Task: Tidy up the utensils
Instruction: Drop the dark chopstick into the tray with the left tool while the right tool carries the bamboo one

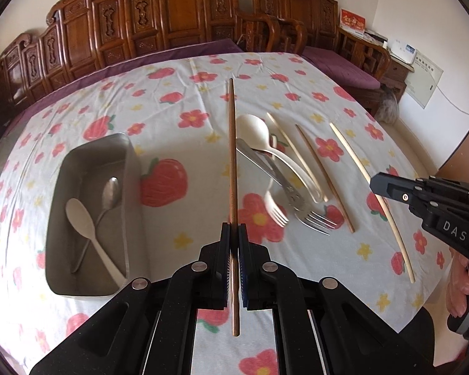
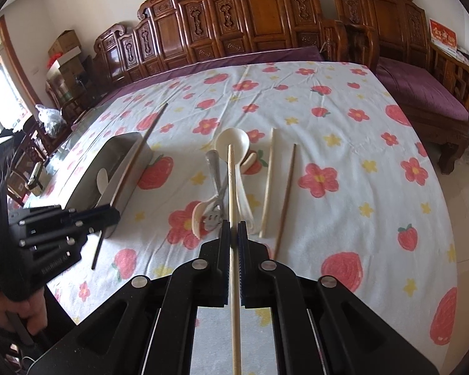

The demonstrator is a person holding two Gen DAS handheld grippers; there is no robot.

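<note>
Now one chopstick (image 1: pixel 233 168) per gripper (image 1: pixel 234 229).

— Where on the desk (image 1: pixel 297 75)?
— Tray (image 1: pixel 87 290) at left, with two spoons (image 1: pixel 87 228) crossed inside.
— And right of the tray?
— Heap of a spoon (image 1: pixel 256 131) and forks (image 1: pixel 309 215), overlapping. Further right, loose chopsticks (image 1: pixel 325 181) side by side.
— Above the desk?
— One chopstick (image 1: pixel 233 156) clamped in the left tongs (image 1: pixel 233 229), between tray and heap; another (image 2: pixel 231 187) clamped in the right tongs (image 2: pixel 233 228), over the heap.
</note>
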